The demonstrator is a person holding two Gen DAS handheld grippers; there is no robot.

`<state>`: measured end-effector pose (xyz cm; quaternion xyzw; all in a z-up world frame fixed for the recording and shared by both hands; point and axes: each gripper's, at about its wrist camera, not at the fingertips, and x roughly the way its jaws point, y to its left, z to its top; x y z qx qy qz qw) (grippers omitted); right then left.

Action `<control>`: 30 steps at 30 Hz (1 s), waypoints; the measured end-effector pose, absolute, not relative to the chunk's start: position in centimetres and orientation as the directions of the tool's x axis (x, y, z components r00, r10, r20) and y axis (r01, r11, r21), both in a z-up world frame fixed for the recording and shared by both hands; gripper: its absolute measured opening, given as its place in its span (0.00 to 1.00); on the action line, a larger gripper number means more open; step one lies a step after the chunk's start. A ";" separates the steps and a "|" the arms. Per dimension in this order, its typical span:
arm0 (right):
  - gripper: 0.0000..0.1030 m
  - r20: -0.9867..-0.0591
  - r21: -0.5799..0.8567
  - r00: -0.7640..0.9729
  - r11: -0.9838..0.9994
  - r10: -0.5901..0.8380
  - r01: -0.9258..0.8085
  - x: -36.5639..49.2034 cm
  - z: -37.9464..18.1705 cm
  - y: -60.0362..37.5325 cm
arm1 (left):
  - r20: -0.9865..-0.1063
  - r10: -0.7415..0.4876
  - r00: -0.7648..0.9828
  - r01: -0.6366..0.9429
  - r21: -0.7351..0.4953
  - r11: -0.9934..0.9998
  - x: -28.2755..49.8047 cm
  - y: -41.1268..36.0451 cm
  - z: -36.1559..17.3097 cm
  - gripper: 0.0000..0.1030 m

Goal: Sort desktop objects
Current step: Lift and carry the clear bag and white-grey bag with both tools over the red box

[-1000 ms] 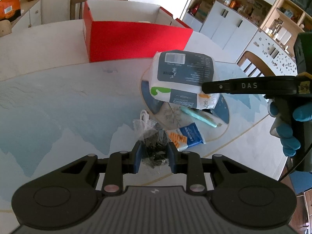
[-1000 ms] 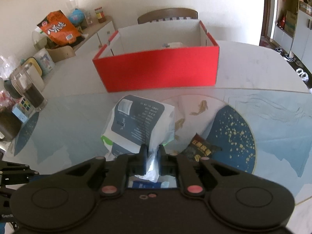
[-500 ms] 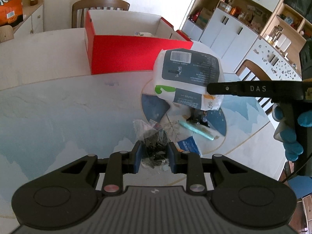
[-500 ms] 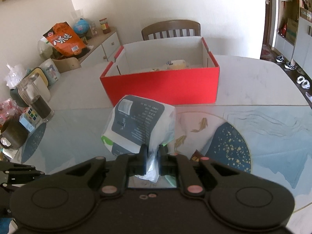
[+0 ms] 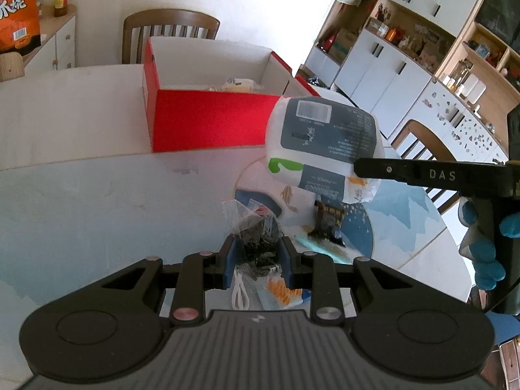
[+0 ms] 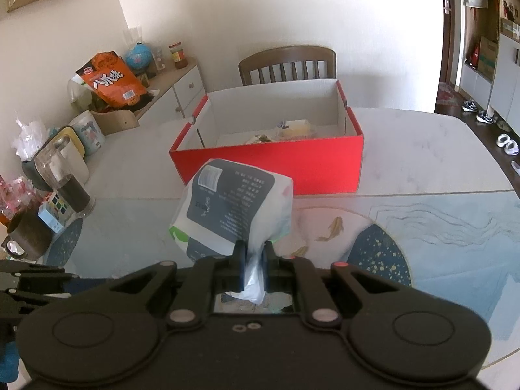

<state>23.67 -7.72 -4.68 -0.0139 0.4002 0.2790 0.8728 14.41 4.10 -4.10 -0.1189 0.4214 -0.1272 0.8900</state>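
Beyond both grippers, the open red box (image 6: 269, 165) held a few packets, while the right gripper (image 6: 250, 256) pinched the tissue pack (image 6: 227, 208) and the left gripper (image 5: 256, 256) clamped a clear bag of black clips (image 5: 256, 237) above the table (image 5: 97, 211).

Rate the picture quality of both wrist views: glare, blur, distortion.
Left wrist view: wall behind the red box blown out white, cabinets bowed by fisheye, tissue pack sharp. Right wrist view: evenly lit, tabletop pale and washed, edges curved, dark corners.

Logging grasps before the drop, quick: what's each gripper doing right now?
Left gripper: closed on the clear bag of dark bits.
Right gripper: closed on the tissue pack, held off the table.
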 end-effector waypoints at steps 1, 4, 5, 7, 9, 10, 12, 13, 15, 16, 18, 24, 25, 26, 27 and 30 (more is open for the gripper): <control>0.08 -0.705 0.199 0.525 0.844 0.476 -0.498 23.8 -4.5 -7.8 | -0.718 -0.325 0.615 0.127 -0.317 0.940 14.5 4.1 -3.9 0.26; 0.08 -0.702 0.204 0.528 0.846 0.477 -0.493 24.3 -4.2 -8.0 | -0.712 -0.326 0.623 0.128 -0.318 0.939 15.0 4.1 -3.5 0.26; 0.08 -0.701 0.204 0.530 0.846 0.478 -0.492 24.5 -4.1 -8.1 | -0.710 -0.325 0.625 0.129 -0.317 0.940 15.2 4.2 -3.4 0.26; 0.08 -0.699 0.208 0.530 0.846 0.480 -0.492 24.8 -3.8 -8.2 | -0.706 -0.324 0.630 0.128 -0.317 0.940 15.5 4.1 -3.1 0.26; 0.08 -0.696 0.207 0.533 0.845 0.481 -0.493 25.2 -3.5 -8.3 | -0.700 -0.322 0.637 0.130 -0.315 0.940 15.8 4.1 -2.7 0.26; 0.08 -0.694 0.208 0.534 0.845 0.483 -0.493 25.4 -3.3 -8.3 | -0.699 -0.321 0.639 0.130 -0.314 0.941 16.1 4.1 -2.6 0.26; 0.08 -0.691 0.207 0.538 0.845 0.483 -0.492 25.8 -3.0 -8.4 | -0.693 -0.319 0.646 0.131 -0.311 0.941 16.5 4.0 -2.2 0.26; 0.08 -0.689 0.206 0.541 0.846 0.482 -0.492 26.0 -2.9 -8.4 | -0.690 -0.318 0.650 0.132 -0.310 0.942 16.7 4.0 -2.1 0.26; 0.08 -0.686 0.208 0.545 0.848 0.482 -0.488 26.5 -2.6 -8.6 | -0.683 -0.313 0.660 0.133 -0.304 0.943 17.3 3.9 -1.6 0.26; 0.08 -0.685 0.207 0.547 0.849 0.481 -0.487 26.6 -2.4 -8.6 | -0.680 -0.310 0.664 0.133 -0.301 0.944 17.6 3.9 -1.3 0.26; 0.08 -0.681 0.202 0.555 0.851 0.478 -0.486 27.1 -2.1 -8.7 | -0.674 -0.305 0.673 0.131 -0.298 0.946 18.3 3.8 -0.9 0.26; 0.08 -0.668 0.175 0.582 0.857 0.464 -0.484 28.3 -1.4 -8.6 | -0.661 -0.275 0.699 0.117 -0.273 0.955 20.1 3.5 0.1 0.26; 0.08 -0.665 0.171 0.585 0.858 0.464 -0.485 28.5 -1.2 -8.5 | -0.659 -0.268 0.703 0.113 -0.269 0.956 20.4 3.4 0.3 0.26; 0.08 -0.663 0.165 0.591 0.860 0.459 -0.483 28.8 -1.1 -8.4 | -0.657 -0.263 0.706 0.111 -0.264 0.958 20.9 3.4 0.5 0.26; 0.08 -0.661 0.159 0.596 0.862 0.455 -0.481 29.0 -1.1 -8.3 | -0.655 -0.260 0.709 0.109 -0.262 0.959 21.2 3.4 0.7 0.26; 0.08 -0.655 0.148 0.608 0.866 0.448 -0.478 29.8 -0.9 -8.1 | -0.650 -0.245 0.719 0.100 -0.252 0.962 22.3 3.4 1.0 0.26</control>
